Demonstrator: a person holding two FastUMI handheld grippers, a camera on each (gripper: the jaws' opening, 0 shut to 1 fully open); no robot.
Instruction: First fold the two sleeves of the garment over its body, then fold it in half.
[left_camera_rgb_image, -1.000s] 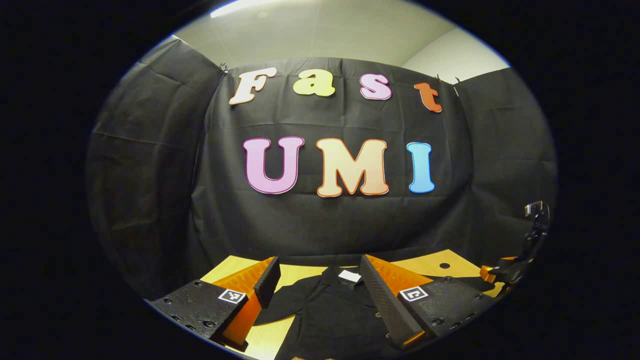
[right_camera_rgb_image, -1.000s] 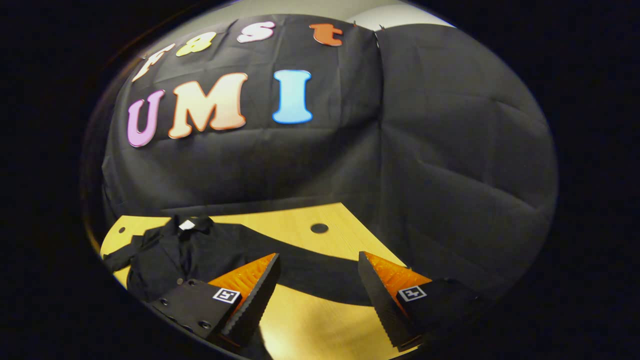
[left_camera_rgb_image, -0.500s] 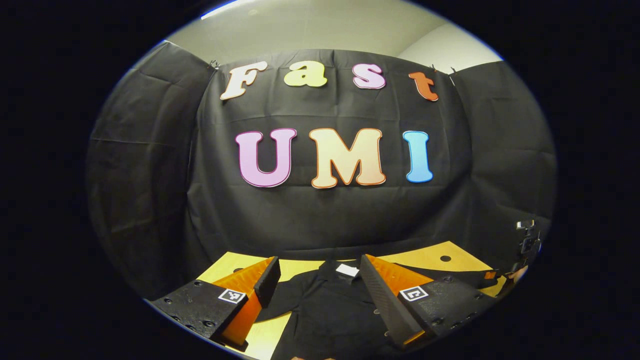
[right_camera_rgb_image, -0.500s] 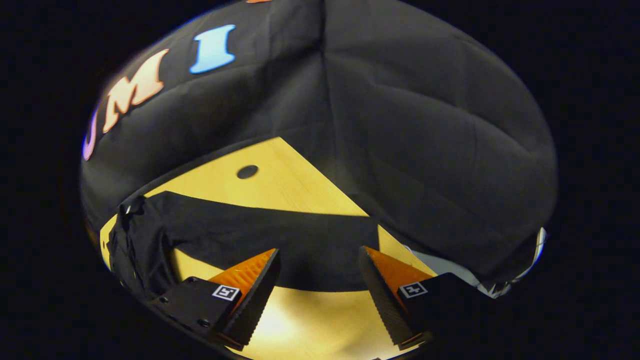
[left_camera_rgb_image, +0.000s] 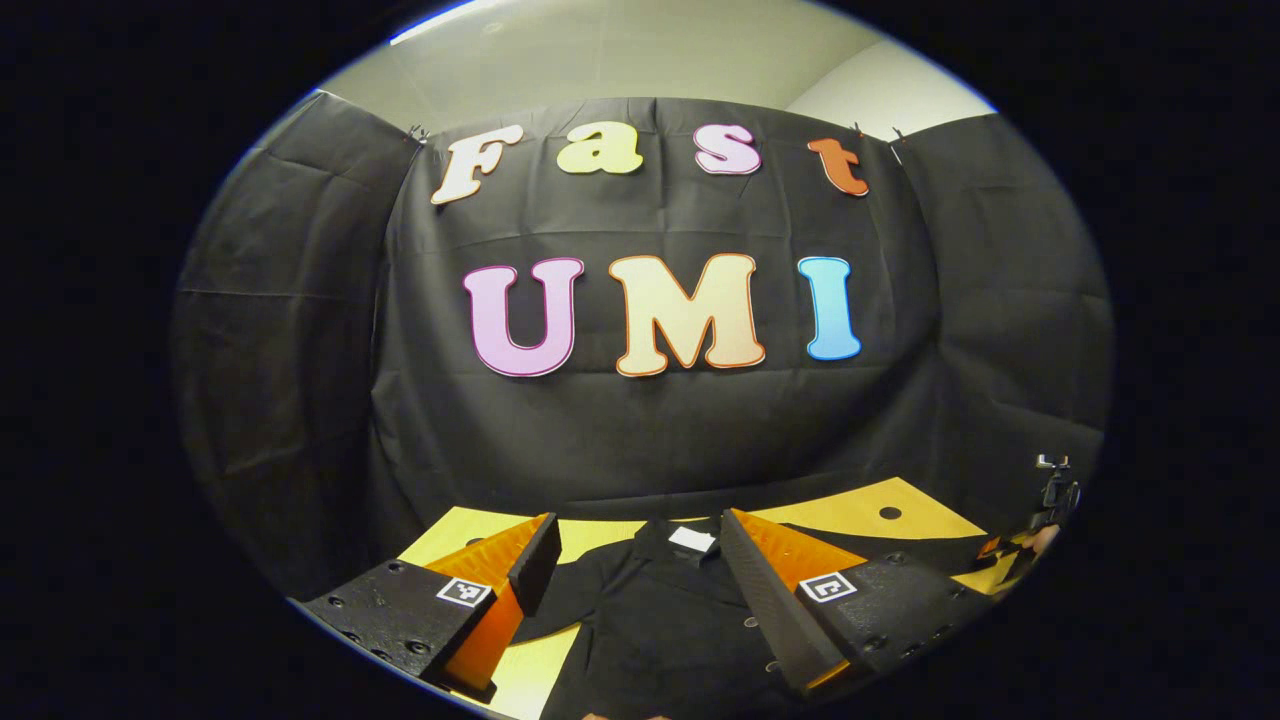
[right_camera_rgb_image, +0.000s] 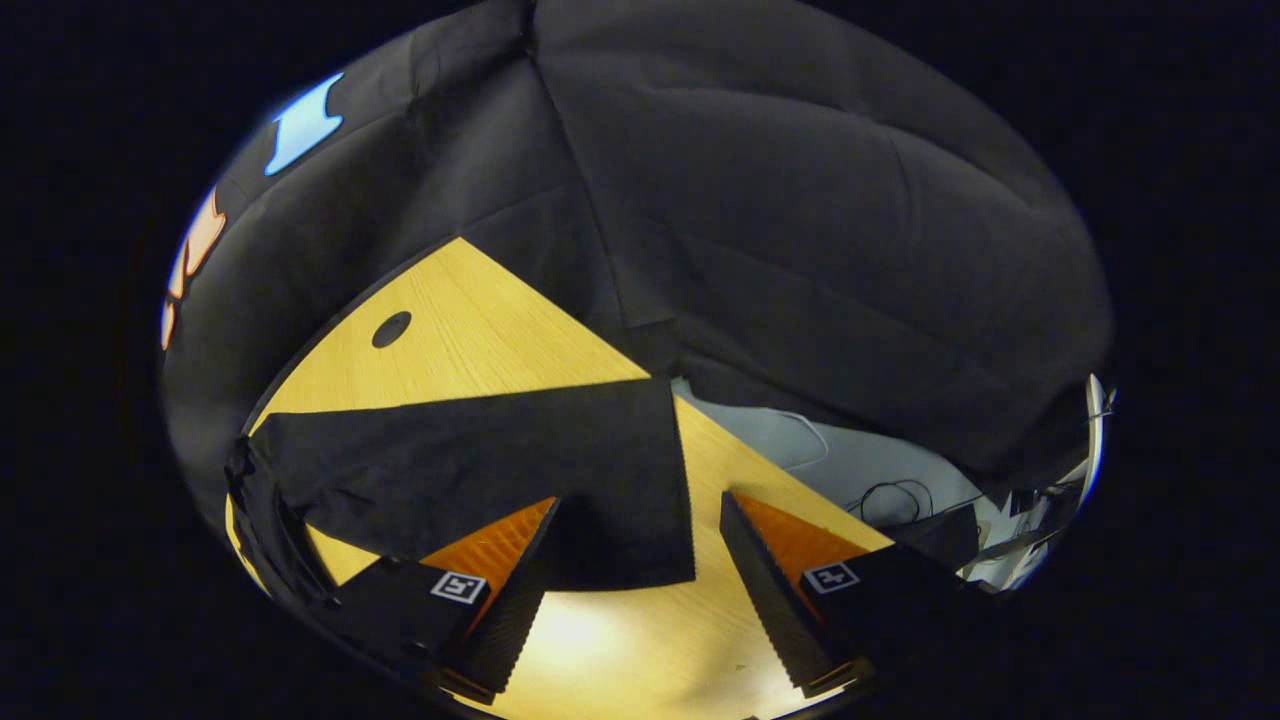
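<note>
Matt black cloth garment (right_camera_rgb_image: 470, 470) lies on a smooth, faintly glossy pale wood table (right_camera_rgb_image: 480, 340).

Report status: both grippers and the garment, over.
Left gripper open above the shirt. Right gripper open at the sleeve end, jaws astride the cuff, not closed. Sleeve flat on the table, unfolded. Nothing in the way.
</note>
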